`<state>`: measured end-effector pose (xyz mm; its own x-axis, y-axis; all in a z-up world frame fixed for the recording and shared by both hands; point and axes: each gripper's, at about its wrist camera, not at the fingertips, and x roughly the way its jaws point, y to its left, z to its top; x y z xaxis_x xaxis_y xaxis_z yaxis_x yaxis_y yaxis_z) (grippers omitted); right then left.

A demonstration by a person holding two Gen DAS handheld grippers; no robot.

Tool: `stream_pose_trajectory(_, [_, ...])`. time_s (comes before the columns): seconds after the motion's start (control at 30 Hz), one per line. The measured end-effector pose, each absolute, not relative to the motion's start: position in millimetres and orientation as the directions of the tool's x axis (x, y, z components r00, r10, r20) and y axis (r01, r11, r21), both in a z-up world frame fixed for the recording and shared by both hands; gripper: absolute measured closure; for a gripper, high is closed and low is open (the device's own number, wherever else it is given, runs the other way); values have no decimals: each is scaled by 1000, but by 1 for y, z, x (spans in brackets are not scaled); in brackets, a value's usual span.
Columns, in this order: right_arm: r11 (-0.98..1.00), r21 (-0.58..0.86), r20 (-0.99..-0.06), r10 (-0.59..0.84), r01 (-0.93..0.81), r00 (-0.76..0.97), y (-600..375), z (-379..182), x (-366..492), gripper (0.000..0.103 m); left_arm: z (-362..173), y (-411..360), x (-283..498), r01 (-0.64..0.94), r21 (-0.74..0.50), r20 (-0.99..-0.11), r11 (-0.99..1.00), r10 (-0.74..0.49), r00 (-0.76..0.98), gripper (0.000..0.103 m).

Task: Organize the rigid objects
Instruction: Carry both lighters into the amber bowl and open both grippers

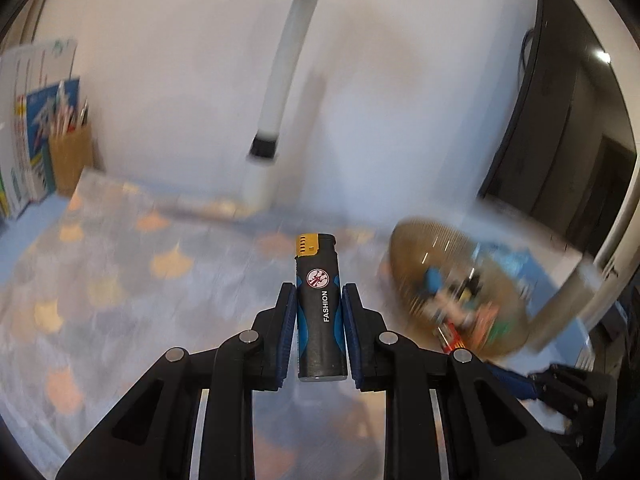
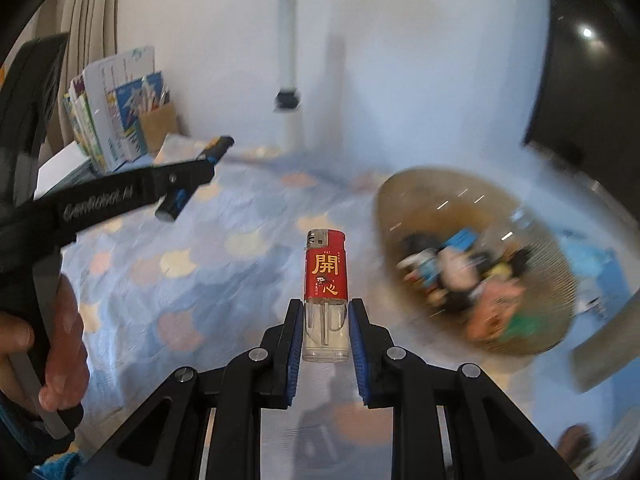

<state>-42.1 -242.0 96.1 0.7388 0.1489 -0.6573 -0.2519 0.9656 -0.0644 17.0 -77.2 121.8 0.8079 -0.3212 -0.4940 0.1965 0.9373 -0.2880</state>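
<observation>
My left gripper (image 1: 319,292) is shut on a black and blue lighter (image 1: 320,312) with a yellow top, held upright above the patterned table cover. My right gripper (image 2: 325,306) is shut on a red lighter (image 2: 325,280) with a clear lower body, also upright and off the table. To the right of both lighters sits a round woven basket (image 1: 416,248) (image 2: 404,200) with several small colourful objects inside, blurred. In the right wrist view the left gripper (image 2: 208,160) shows at the left with the black lighter (image 2: 176,200) in it, carried by a person's hand (image 2: 60,340).
A white lamp stem (image 1: 276,92) stands at the back of the table. A brown pen holder (image 1: 72,160) and upright booklets (image 1: 32,120) are at the back left. A dark monitor (image 1: 568,120) stands at the right. The blue patterned cover (image 1: 120,280) spreads across the table.
</observation>
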Motion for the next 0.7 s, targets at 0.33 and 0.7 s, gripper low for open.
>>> stream_pose_trajectory(0.33, [989, -133, -579, -28, -60, 815, -336, 153, -21, 81, 166, -175, 62, 329, -384, -437, 863, -483, 758, 83])
stream_pose_trajectory(0.7, [989, -145, -654, -86, -13, 751, -374, 120, 21, 81, 110, -248, 101, 382, -373, -566, 845, -534, 628, 75])
